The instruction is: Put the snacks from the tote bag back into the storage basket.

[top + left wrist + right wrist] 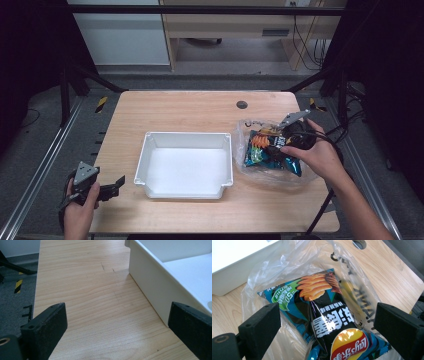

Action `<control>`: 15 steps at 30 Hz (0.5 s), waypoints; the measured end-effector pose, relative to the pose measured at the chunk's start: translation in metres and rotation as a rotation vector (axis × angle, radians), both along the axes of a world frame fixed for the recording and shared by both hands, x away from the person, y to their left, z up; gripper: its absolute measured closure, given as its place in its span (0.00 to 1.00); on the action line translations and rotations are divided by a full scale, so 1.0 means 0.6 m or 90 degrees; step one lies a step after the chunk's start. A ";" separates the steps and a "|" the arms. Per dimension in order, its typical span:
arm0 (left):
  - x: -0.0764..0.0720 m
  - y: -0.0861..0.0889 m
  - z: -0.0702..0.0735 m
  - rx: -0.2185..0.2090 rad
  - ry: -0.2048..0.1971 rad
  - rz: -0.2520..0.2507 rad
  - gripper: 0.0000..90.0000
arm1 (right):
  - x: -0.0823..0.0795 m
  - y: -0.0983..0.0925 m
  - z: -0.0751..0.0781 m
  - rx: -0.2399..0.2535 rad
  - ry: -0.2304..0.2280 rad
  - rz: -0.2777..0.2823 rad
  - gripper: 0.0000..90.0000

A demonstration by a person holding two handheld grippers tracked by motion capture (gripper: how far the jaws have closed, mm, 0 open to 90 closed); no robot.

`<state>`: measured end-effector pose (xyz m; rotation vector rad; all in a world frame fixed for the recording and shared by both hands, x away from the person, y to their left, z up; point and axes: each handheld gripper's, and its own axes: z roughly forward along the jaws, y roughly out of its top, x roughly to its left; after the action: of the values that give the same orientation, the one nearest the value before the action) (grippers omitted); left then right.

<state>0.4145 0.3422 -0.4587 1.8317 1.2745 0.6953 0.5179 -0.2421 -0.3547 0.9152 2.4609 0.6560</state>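
Right gripper (278,141) hovers over chip bag (322,315) — jaws spread wide either side of it, pads not pressing, nothing held. Chip bag, black and teal, lies inside clear plastic bag (300,175) on right side of wooden table (190,107), just right of white tray (150,145). Left gripper (121,181) at near left table edge, jaws wide open, empty — white tray wall just beside one jaw.

Lab, black frame (80,75), floor cables (307,47)
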 end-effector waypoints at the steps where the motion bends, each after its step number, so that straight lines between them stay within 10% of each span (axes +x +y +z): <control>1: 0.000 0.000 0.000 0.000 -0.001 0.000 0.02 | 0.003 0.003 -0.001 -0.004 0.001 0.001 0.09; 15: 0.001 -0.001 0.000 -0.001 0.001 -0.001 0.02 | 0.022 0.010 -0.014 -0.017 0.018 0.030 0.08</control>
<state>0.4151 0.3418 -0.4589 1.8323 1.2748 0.6913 0.5312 -0.2364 -0.3630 0.8636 2.5173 0.6283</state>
